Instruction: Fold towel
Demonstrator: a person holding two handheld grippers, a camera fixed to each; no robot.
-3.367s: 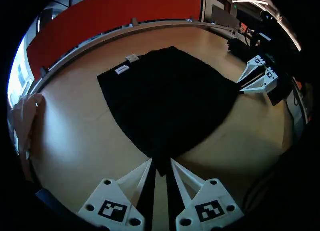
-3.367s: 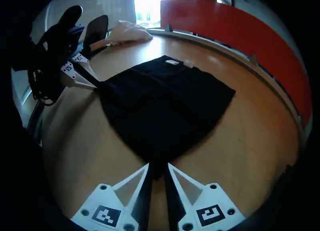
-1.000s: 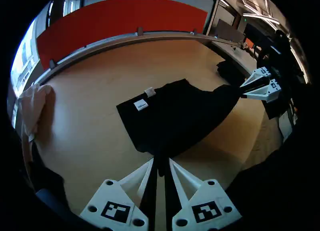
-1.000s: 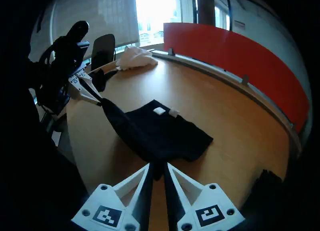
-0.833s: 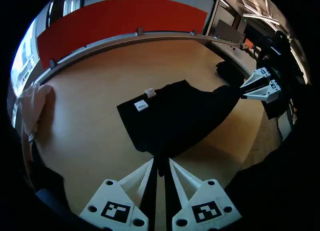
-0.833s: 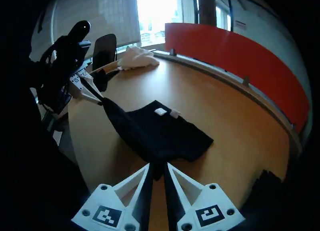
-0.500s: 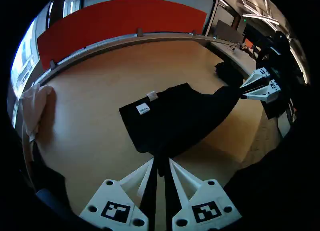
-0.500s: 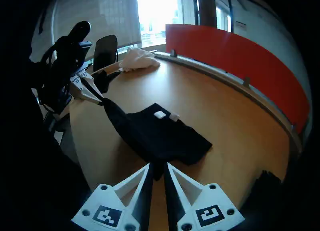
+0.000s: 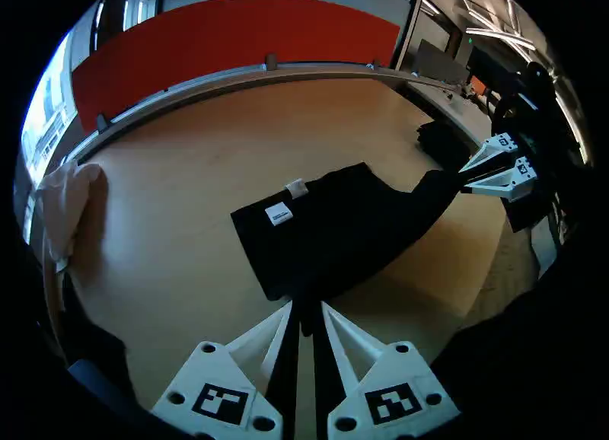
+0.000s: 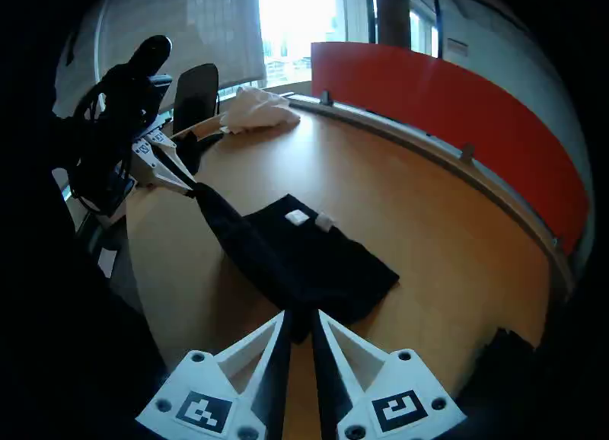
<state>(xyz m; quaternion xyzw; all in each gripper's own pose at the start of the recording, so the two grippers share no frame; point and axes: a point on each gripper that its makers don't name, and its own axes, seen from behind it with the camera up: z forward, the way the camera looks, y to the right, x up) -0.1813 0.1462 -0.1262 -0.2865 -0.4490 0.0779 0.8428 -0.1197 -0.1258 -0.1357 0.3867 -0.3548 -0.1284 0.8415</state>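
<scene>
— What do we see at our left tongs (image 9: 307,318)?

— At the bottom centre of the left gripper view, their two white fingers stand narrow, pinched on a corner of the black fabric towel (image 9: 342,227).

— And our right tongs (image 10: 302,324)?

— The same at the bottom centre of the right gripper view: narrow, nipping another corner. We also see each pair farther off from the other side, at the right edge of the left gripper view and the upper left of the right gripper view, with cloth stretched up to it.

— Where does the towel lie?

— In mid-frame. Its far part is flat on the pale wooden tabletop (image 9: 190,158), with two small white tags (image 9: 278,213) on it. The near edge is raised between our tongs.

— Beyond it?

— A crumpled pale cloth (image 10: 255,109) at the tabletop's far edge, and a long red partition panel (image 9: 228,36) across the top.
</scene>
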